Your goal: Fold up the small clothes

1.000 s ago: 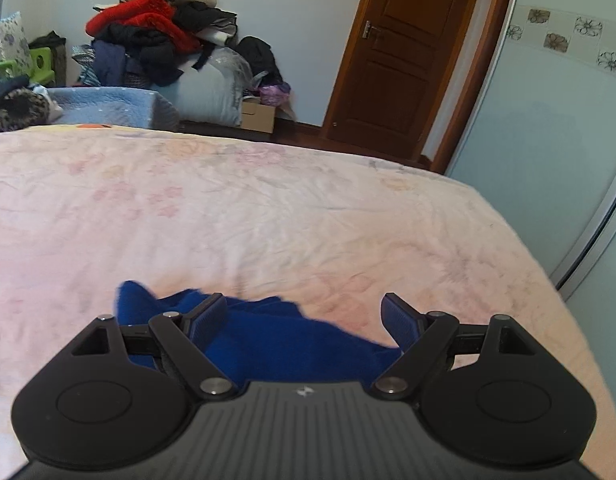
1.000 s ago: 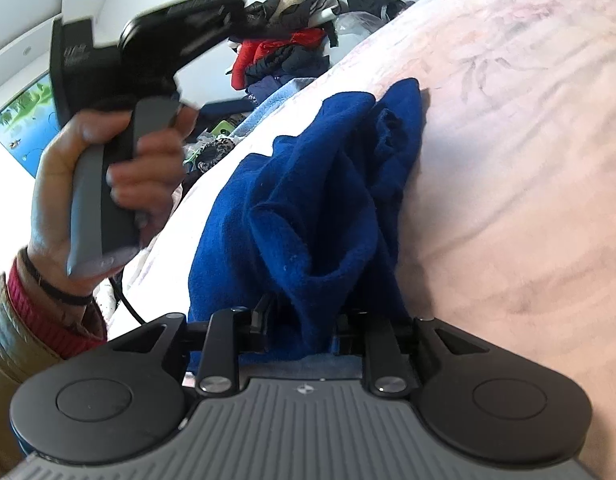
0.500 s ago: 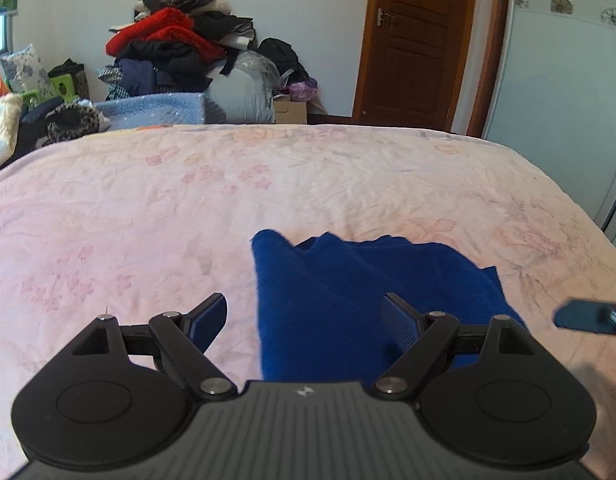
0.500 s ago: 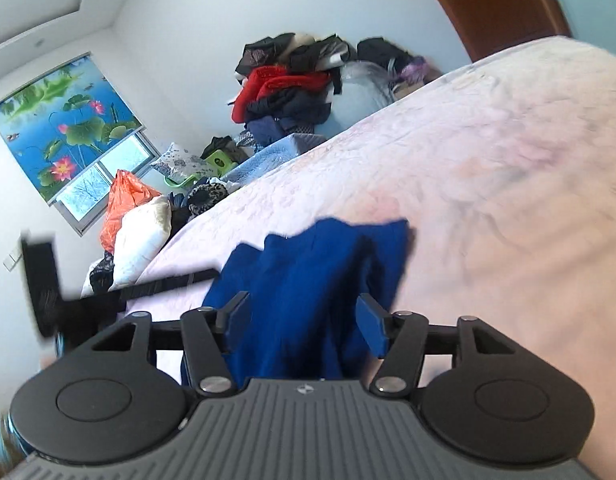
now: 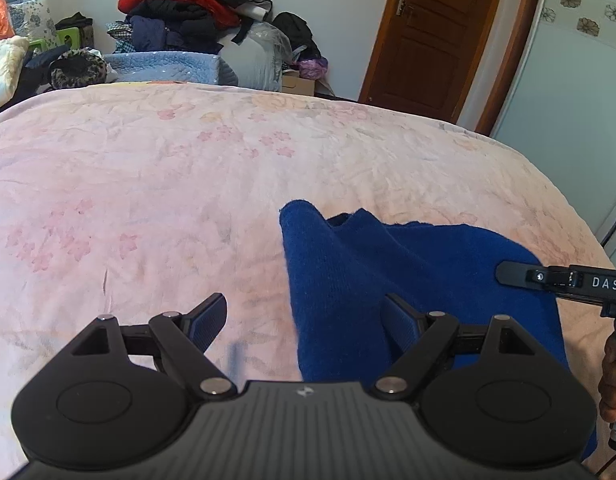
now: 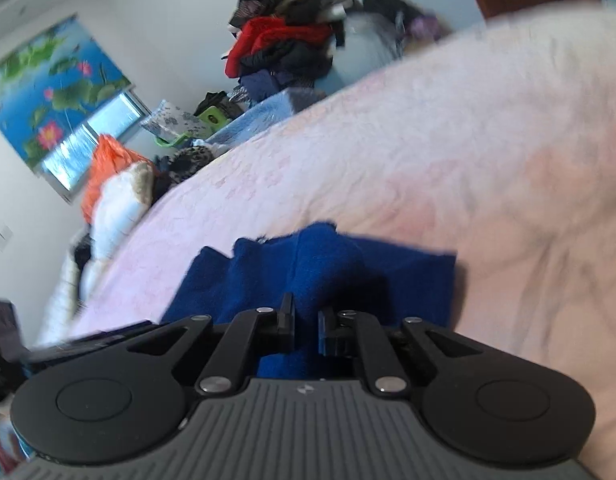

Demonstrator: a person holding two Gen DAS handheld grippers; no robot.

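Pink bedspread [image 5: 187,184] bears blue garment [image 5: 408,272]; right gripper [image 6: 306,322] pinches it.

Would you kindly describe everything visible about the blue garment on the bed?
The blue garment is deep royal blue, fuzzy like fleece or knit, lying rumpled on the pink floral bedspread with one corner peaked up. The right gripper is nearly closed on a fold of it; the left gripper is open over its left edge.

A blue garment [image 5: 408,280] lies rumpled on the pink floral bed [image 5: 187,184]
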